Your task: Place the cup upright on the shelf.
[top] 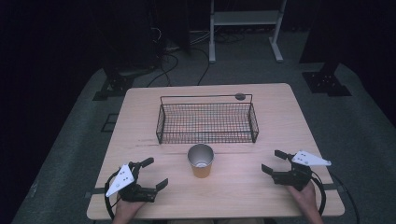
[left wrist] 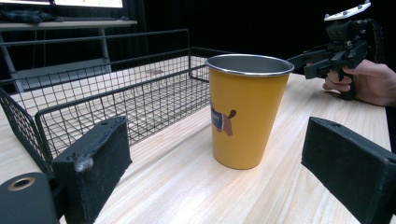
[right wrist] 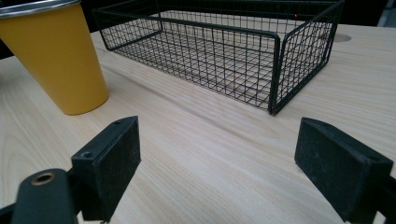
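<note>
High view: yellow cup (top: 201,161) is standing upright on the wooden worktop (top: 243,186), near the middle, just in front of the black wire basket (top: 207,122) but not touching it. Left tongs (top: 150,172) are sitting at the front left with jaws spread apart, nothing between them, pointing toward the cup. Right tongs (top: 273,161) are resting at the front right, jaws also apart and gripping nothing. Each is being held by a hand at the near edge. Cup is lying between the two, well apart from both.

Left gripper view: cup (left wrist: 245,112) is showing a metal rim and a small dog print on its side, standing ahead between the two black jaws, not touching either. Basket (left wrist: 116,107) is sitting to the left behind it. Right tongs (left wrist: 322,60) and the hand (left wrist: 369,84) holding them are showing at the far right.

Right gripper view: jaws are standing wide apart over bare worktop (right wrist: 210,158). Cup (right wrist: 58,60) is sitting upper left, basket (right wrist: 224,51) is lying ahead, its corner nearest.
</note>
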